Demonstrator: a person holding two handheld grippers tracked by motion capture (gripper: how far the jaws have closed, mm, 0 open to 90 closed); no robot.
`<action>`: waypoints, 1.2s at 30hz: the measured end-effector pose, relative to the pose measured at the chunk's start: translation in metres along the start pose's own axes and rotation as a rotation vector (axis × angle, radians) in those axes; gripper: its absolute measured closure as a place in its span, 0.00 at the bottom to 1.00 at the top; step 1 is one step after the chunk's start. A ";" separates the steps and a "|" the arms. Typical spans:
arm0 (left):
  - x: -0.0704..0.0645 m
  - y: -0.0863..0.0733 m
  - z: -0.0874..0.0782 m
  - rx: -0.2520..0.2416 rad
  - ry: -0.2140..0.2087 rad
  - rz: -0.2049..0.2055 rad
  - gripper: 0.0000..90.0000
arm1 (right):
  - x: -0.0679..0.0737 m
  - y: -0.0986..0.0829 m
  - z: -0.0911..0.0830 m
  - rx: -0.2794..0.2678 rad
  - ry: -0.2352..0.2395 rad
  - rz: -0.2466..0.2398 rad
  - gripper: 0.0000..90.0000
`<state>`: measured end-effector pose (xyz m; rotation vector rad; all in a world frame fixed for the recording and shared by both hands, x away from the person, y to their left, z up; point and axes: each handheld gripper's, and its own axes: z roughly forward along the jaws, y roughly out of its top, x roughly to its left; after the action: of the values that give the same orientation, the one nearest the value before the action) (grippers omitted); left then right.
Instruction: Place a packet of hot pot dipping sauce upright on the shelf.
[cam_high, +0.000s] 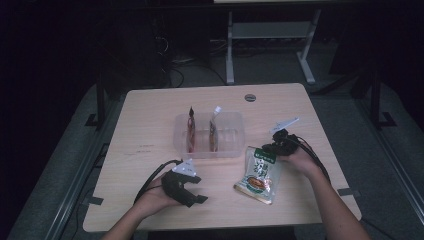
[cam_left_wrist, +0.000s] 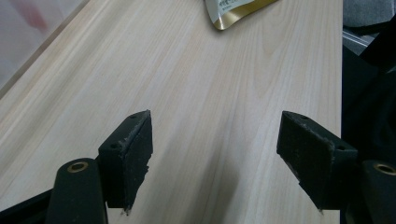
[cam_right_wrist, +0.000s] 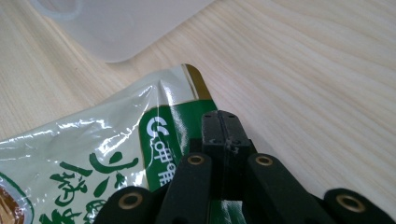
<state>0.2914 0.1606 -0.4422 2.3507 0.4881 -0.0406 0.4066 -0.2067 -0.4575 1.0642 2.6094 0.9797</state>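
Gripping: right tool (cam_right_wrist: 223, 122), jaws pressed together on the top edge of the green snack pouch (cam_high: 257, 175), at its dark green header band.
Idle side: left tool (cam_high: 192, 192) rests low over bare tabletop (cam_left_wrist: 201, 88), jaws spread wide with nothing between them.
Pouch position: lying flat on the tabletop, just beside the front right corner of the clear plastic bin (cam_high: 235, 131), apart from the left tool.
Bin contents: two slim packets stand upright in the bin, one with a dark red top (cam_high: 191, 131), one with a pale top (cam_high: 214, 129).
Step in hand: judged to be the pick-up of the pouch, grip taken but the pouch not yet lifted off the wood.
Next move: likely calls for raising the pouch by its header, swinging it over the bin's near wall and lowering it on edge beside the two packets; the soft bag may sag or fold, so the empty tool could steady it.
Writing: white characters on the green band and larger green ones on the pale panel in the right gripper view; they look like Chinese script, cut off and not readable as a brand.
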 end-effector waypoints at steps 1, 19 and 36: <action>0.000 -0.001 -0.001 0.002 0.002 0.000 0.29 | 0.000 0.000 0.001 0.007 0.003 -0.003 1.00; 0.000 -0.002 -0.005 0.000 0.012 -0.010 0.29 | 0.006 -0.015 -0.010 0.076 0.050 -0.035 1.00; -0.004 0.003 -0.001 -0.013 0.042 0.014 0.29 | 0.070 -0.037 -0.021 0.119 0.217 -0.152 1.00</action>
<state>0.2885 0.1577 -0.4387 2.3462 0.4908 0.0184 0.3260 -0.1906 -0.4578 0.8083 2.9050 0.9652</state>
